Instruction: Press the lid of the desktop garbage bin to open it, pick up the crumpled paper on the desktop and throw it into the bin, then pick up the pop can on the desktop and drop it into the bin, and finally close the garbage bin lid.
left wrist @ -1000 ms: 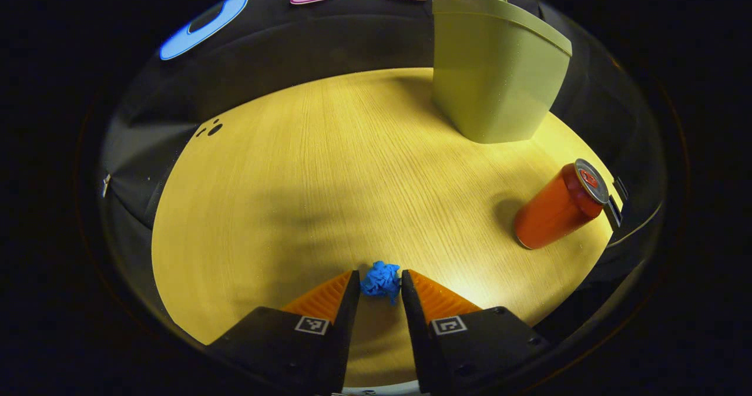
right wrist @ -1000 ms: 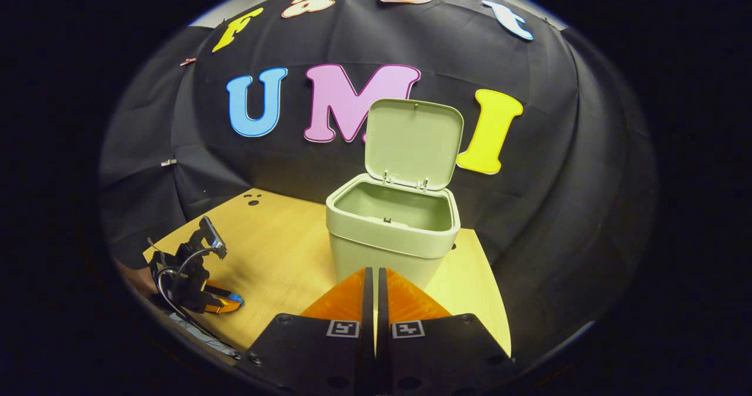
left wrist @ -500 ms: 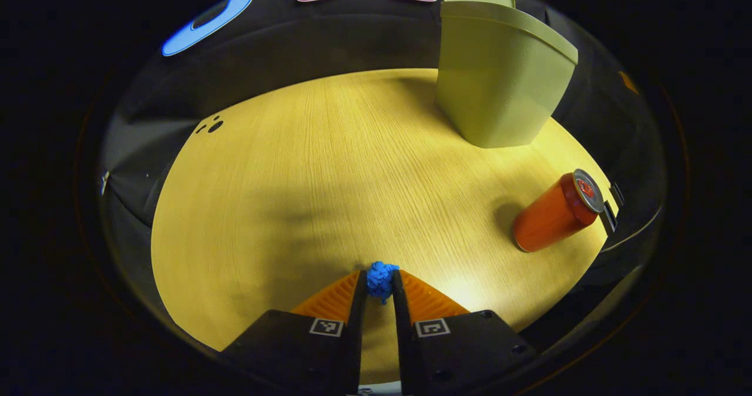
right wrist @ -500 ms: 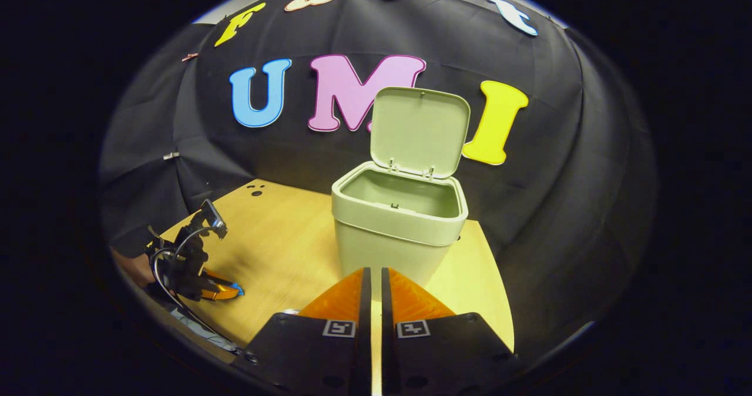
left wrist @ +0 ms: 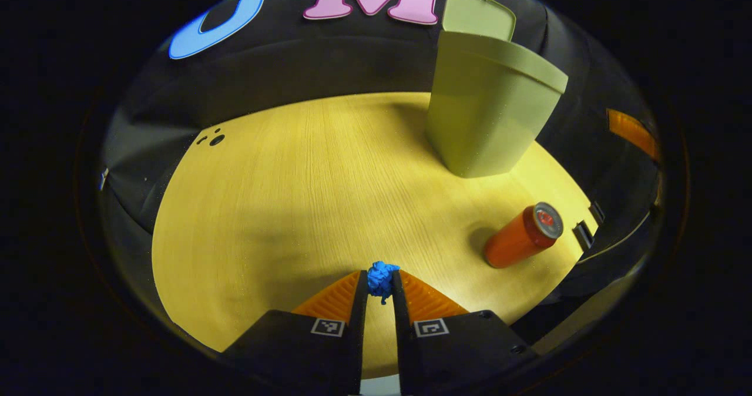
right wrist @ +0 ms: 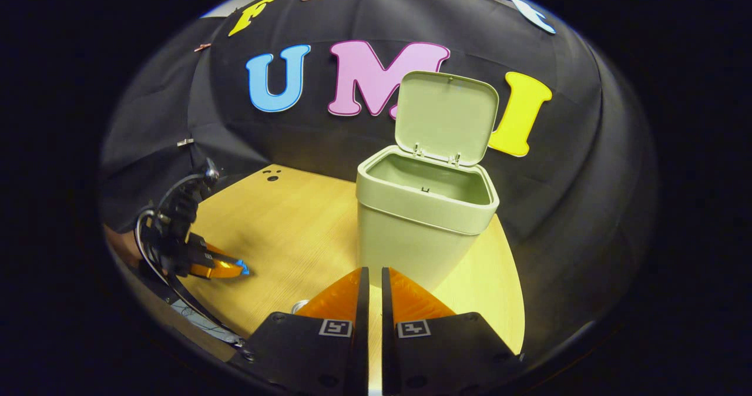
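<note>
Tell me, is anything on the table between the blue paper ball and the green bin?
No. In the left gripper view, only bare table separates the paper ball from the bin; the can stands aside.

We see left gripper (left wrist: 380, 281) low over wooden desktop (left wrist: 282, 208), both fingers pinching blue crumpled paper (left wrist: 382, 277) at tips; green garbage bin (left wrist: 487, 111) stands upper right near desktop's far edge, lid (left wrist: 479, 21) raised behind it; red pop can (left wrist: 521, 235) stands right of gripper, between gripper and bin, apart from both.
</note>
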The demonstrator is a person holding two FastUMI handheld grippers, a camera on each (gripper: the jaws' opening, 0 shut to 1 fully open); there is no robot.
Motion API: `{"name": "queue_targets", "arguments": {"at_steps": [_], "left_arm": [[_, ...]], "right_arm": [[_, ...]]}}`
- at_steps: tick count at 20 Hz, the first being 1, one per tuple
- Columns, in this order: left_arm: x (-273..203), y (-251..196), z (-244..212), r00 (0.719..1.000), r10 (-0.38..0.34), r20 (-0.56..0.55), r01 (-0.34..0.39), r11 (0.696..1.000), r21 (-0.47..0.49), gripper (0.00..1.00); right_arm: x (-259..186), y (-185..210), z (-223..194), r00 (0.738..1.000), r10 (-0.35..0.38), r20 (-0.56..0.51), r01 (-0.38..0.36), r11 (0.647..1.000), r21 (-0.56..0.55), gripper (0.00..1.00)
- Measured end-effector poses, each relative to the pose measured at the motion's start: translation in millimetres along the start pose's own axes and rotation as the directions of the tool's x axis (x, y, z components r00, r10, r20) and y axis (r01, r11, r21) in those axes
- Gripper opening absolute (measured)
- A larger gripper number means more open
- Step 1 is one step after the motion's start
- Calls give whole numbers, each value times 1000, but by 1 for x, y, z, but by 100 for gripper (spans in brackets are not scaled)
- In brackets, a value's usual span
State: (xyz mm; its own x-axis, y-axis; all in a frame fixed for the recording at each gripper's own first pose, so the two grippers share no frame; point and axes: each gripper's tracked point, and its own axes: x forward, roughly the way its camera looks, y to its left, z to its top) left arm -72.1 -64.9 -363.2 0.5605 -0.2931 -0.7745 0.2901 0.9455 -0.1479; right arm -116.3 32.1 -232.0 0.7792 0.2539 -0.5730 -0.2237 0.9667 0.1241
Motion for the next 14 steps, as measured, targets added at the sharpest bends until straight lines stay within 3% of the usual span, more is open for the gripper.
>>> {"name": "queue_targets", "arguments": {"at_steps": [1, 2, 7, 14], "left_arm": [[-5, 0, 5, 1000, 0, 19, 0, 1000, -5, 29], [-9, 0, 13, 999, 1, 37, -1, 1000, -11, 25], [-41, -3, 71, 985, -18, 172, 27, 999, -47, 29], [-89, -19, 166, 918, -48, 394, 63, 998, -26, 29]], "right_arm": [[0, 4, -2, 1000, 12, -6, -12, 1000, 2, 13], [1, 7, -4, 1000, 21, -10, -21, 1000, 5, 13], [5, 20, -12, 998, 59, -34, -58, 998, 14, 16], [7, 33, -23, 993, 97, -61, -96, 995, 10, 18]]}}
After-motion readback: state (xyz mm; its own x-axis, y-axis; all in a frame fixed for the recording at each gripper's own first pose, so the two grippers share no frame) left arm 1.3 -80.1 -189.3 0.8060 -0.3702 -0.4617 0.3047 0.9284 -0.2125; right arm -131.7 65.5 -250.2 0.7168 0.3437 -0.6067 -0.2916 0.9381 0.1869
